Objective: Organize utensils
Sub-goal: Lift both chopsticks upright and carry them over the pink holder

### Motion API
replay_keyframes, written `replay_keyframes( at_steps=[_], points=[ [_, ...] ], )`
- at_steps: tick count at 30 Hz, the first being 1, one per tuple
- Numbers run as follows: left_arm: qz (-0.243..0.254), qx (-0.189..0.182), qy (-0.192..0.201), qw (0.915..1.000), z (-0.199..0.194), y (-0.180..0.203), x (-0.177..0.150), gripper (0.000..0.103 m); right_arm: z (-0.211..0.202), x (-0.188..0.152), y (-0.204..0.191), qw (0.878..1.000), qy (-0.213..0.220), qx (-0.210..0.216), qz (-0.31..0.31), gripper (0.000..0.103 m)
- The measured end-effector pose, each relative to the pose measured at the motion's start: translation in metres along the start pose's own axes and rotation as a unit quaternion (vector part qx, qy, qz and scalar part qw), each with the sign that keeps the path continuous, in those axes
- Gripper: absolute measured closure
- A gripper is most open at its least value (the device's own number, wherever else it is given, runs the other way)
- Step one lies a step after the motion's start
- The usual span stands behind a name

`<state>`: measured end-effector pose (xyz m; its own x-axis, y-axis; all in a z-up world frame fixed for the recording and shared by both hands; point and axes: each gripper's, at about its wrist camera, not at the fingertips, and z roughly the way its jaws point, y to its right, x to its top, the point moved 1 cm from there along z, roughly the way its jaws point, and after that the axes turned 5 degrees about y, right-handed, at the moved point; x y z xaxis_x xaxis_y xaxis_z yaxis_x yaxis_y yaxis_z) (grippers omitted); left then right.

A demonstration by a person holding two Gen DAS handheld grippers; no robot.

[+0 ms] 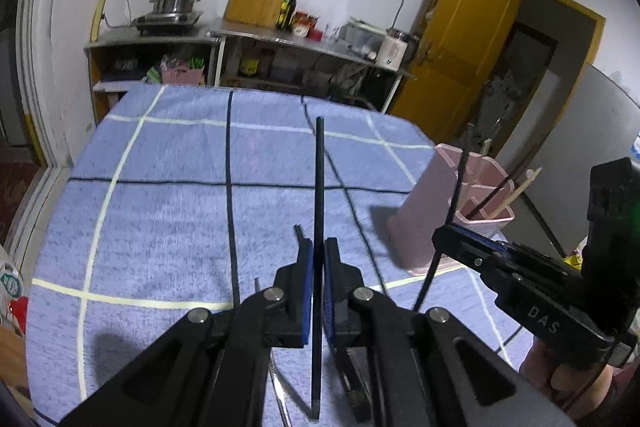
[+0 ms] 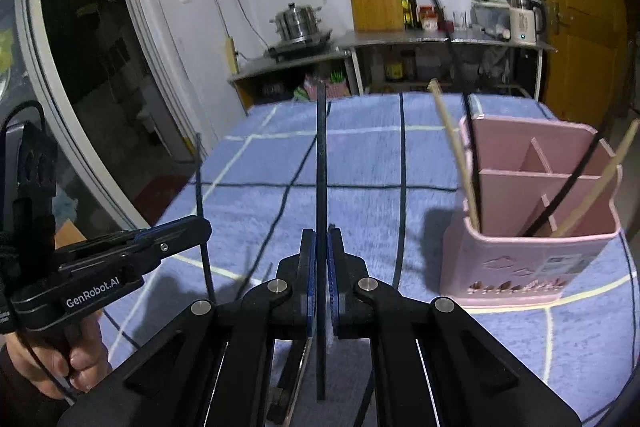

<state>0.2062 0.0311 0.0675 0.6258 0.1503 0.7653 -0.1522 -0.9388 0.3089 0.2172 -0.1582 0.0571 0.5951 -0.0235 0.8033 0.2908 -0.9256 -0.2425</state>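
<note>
My left gripper (image 1: pixel 318 247) is shut on a black chopstick (image 1: pixel 319 167) that stands upright above the blue checked cloth. To its right my right gripper (image 1: pixel 440 237) is clamped on a second black chopstick (image 1: pixel 454 195), just in front of the pink utensil holder (image 1: pixel 424 211). In the right wrist view my right gripper (image 2: pixel 319 233) grips its black chopstick (image 2: pixel 321 147) upright. My left gripper (image 2: pixel 206 225) holds the other chopstick (image 2: pixel 202 179) at the left. The pink holder (image 2: pixel 520 259), divided into compartments, stands at the right with wooden and black chopsticks leaning in it.
A blue checked cloth (image 1: pixel 160 211) covers the table. Shiny metal pieces (image 2: pixel 298 363) show under my fingers, mostly hidden. Behind the table stands a steel counter (image 1: pixel 280 37) with a steamer pot, cutting board, bottles and kettle. A yellow door (image 1: pixel 472 39) is at the right.
</note>
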Motion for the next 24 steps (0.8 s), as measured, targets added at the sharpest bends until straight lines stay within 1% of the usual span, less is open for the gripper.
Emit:
replay_keyframes(
  at_steps=[7, 15, 20, 24],
  points=[
    [0.014, -0.012, 0.018, 0.9997, -0.021, 0.010, 0.010, 0.097, -0.023, 0.007, -0.001, 1.000, 0.022, -0.002, 0.000, 0.097],
    [0.025, -0.014, 0.020, 0.9994, -0.032, 0.020, 0.015, 0.097, -0.039, 0.008, 0.002, 0.999, 0.032, -0.006, 0.003, 0.097],
    [0.032, -0.026, 0.022, 0.9989, -0.036, 0.030, 0.020, 0.097, -0.053, 0.008, 0.006, 0.999, 0.042, -0.013, 0.005, 0.097],
    [0.037, -0.042, 0.020, 0.9982, -0.035, 0.044, 0.023, 0.097, -0.067, 0.010, 0.015, 0.998, 0.050, -0.022, 0.011, 0.097]
  ],
)
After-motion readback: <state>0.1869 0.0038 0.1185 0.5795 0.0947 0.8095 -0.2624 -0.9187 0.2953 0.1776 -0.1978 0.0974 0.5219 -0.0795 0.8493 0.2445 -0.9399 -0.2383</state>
